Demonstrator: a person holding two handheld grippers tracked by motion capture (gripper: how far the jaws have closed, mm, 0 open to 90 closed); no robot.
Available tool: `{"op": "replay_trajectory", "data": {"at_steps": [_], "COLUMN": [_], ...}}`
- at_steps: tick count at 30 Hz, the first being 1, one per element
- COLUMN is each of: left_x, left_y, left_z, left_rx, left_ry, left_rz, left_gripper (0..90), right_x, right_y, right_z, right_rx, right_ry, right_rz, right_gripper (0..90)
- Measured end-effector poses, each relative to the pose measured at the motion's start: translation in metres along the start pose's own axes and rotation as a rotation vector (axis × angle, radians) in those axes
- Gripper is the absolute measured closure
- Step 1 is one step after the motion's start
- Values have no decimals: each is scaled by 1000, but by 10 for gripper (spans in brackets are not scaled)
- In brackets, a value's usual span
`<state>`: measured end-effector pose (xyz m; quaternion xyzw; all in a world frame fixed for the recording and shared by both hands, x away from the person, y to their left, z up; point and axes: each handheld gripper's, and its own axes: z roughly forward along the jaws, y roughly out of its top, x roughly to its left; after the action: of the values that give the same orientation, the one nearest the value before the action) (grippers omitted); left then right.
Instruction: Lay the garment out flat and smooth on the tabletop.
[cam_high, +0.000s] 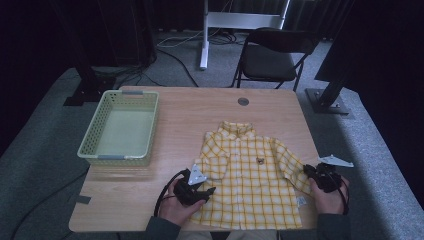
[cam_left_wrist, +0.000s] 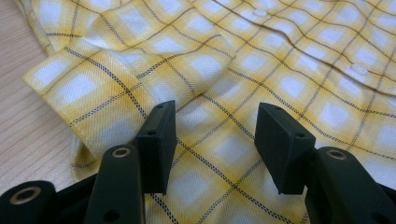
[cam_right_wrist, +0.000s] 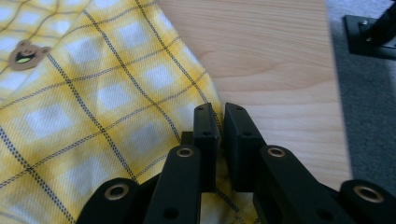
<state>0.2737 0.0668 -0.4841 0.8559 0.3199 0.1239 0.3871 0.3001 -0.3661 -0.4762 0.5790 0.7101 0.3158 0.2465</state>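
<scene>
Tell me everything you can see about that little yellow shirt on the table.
The shirt is small, short-sleeved, yellow-and-white checked woven cloth with dark thin lines, a collar, a buttoned front and a small bear patch on the chest. It lies flat, front up, collar away from the person, on the wooden table. The right gripper pinches one sleeve's edge; the left gripper hovers open over the other sleeve.

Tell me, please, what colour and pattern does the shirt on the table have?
The shirt is yellow and white check with thin dark lines; the left gripper view shows it best.
</scene>
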Motion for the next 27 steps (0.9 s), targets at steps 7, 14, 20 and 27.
{"op": "replay_trajectory", "data": {"at_steps": [7,14,20,27], "left_x": [0,0,-1,-1], "left_y": [0,0,0,0], "left_z": [0,0,0,0], "left_rx": [0,-1,0,0], "left_ry": [1,2,5,3], "left_rz": [0,-2,2,-1], "left_gripper": [494,494,493,493], "right_x": [-10,-1,18,21], "right_y": [-2,2,1,-3], "right_z": [-7,-19,-12,3], "right_rx": [-29,-108,-49,33], "right_ry": [-41,-6,41,29], "right_rz": [56,21,-45,-76], "right_gripper": [733,607,592,612]}}
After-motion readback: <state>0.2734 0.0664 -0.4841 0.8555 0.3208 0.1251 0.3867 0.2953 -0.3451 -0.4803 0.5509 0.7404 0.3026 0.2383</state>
